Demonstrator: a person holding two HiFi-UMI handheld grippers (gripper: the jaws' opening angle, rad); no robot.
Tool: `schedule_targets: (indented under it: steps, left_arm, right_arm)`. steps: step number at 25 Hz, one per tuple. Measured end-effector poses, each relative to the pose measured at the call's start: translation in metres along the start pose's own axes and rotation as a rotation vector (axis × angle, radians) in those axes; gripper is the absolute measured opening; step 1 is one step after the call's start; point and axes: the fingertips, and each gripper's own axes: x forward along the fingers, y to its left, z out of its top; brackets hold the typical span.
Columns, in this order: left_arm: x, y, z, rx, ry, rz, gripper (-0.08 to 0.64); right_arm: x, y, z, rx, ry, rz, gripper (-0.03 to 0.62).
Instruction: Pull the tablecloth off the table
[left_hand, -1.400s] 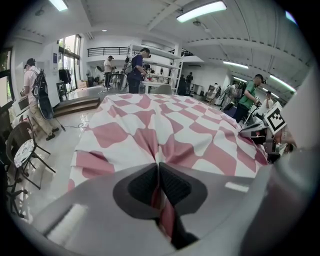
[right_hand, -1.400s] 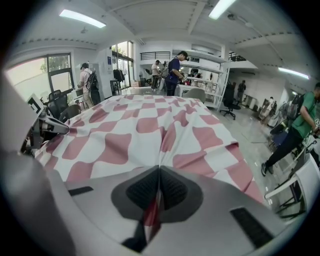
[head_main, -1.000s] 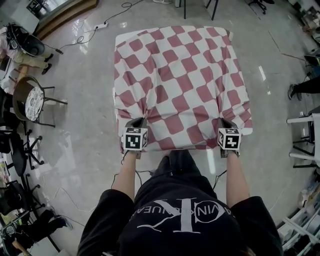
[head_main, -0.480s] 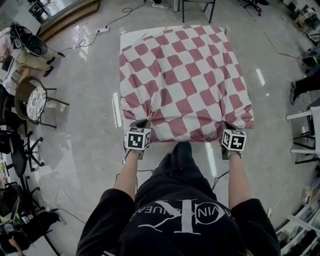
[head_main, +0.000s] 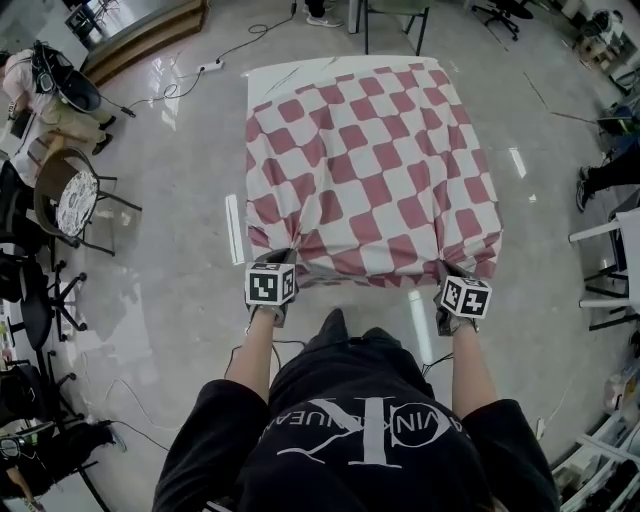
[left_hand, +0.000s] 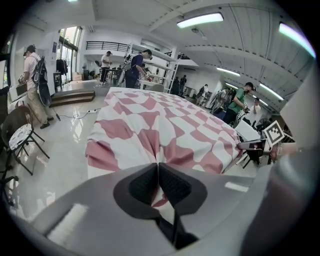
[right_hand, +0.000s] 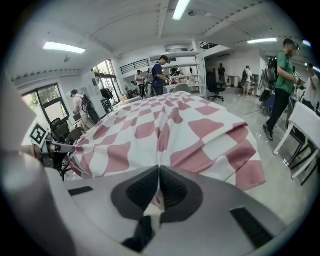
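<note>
1. I am clamping the left gripper (left_hand: 158, 170) tight on the cloth's (head_main: 370, 160) near-left corner.
2. I am pinching its near-right corner in the right gripper (right_hand: 159, 175).
3. The cloth is draping the table (head_main: 290, 70) ahead of both.

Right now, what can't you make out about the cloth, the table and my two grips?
- Table legs and underside: in the head view the draped tablecloth covers them. Only a bare strip of the table shows at the far edge.
- How deep the pinched fold sits in the left gripper and the right gripper: in both gripper views the shut pads cover it.
</note>
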Motion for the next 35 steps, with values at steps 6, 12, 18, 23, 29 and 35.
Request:
schedule_targets:
  steps: [6,12,18,23,29,35]
  left_arm:
    - [-0.013,0.002,0.004,-0.053,-0.017,0.051,0.017]
    - [-0.035,-0.001,0.008,-0.119,-0.067,0.100,0.014]
    - [-0.074,-0.006,-0.001,-0.195,-0.092,0.132,0.014]
    - [-0.097,-0.035,-0.041,-0.188,-0.129,0.147,0.012]
    - [-0.126,-0.052,-0.074,-0.176,-0.162,0.168,0.014]
    - [-0.157,-0.055,-0.079,-0.196,-0.204,0.192,0.014]
  right_arm:
    - [-0.005,0.012,0.003,0.007,0.001,0.101,0.012]
    - [-0.026,0.010,0.018,0.059,-0.052,0.175,0.012]
    - [-0.070,0.018,0.029,0.087,-0.111,0.220,0.012]
    - [-0.099,0.019,-0.014,0.034,-0.135,0.247,0.012]
    - [-0.129,0.025,-0.042,-0.009,-0.167,0.275,0.012]
    - [-0.156,0.023,-0.044,-0.022,-0.190,0.298,0.012]
